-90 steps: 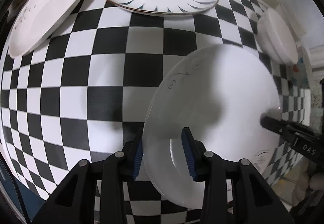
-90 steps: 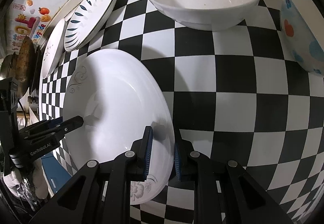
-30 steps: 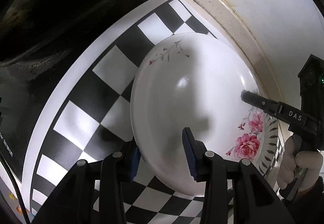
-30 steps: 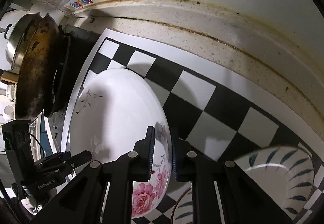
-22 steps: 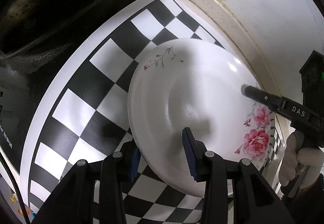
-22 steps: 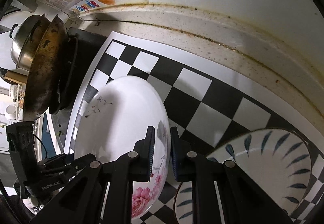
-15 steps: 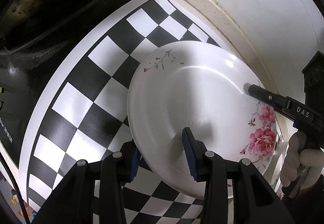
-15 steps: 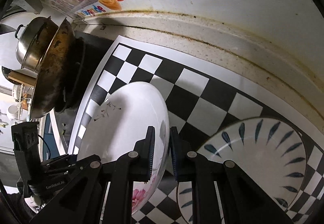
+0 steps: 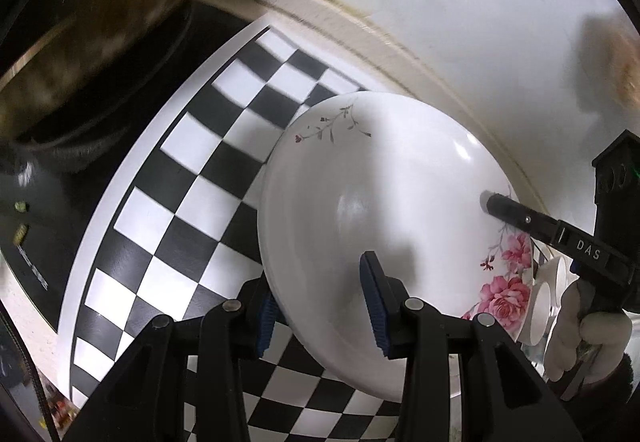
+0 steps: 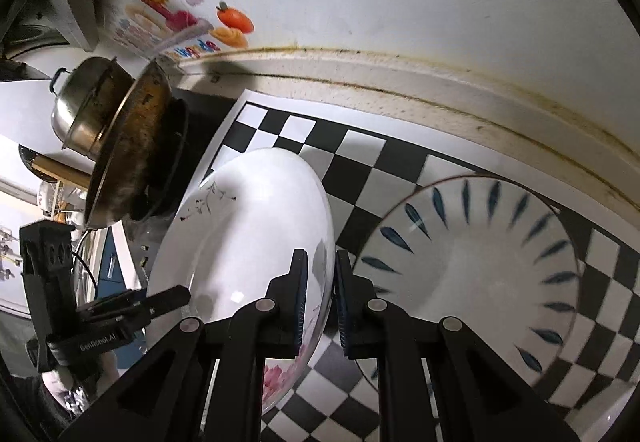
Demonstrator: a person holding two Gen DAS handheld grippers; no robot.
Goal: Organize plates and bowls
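Both grippers, left gripper [image 9: 320, 306] and right gripper [image 10: 320, 302], clamped the rose plate [image 9: 384, 210] mid-carry; next it probably needed setting onto the blue-leaf plate [image 10: 480, 262] at right.

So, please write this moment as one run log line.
left tongs: shut on rose plate | right tongs: shut on rose plate | plate: held above checkered mat

I see my left gripper [image 9: 320, 306] clamping the rose-print plate [image 9: 384, 226] rim over the checkered mat [image 9: 192, 202]; right gripper [image 9: 490, 202] grips the far rim.
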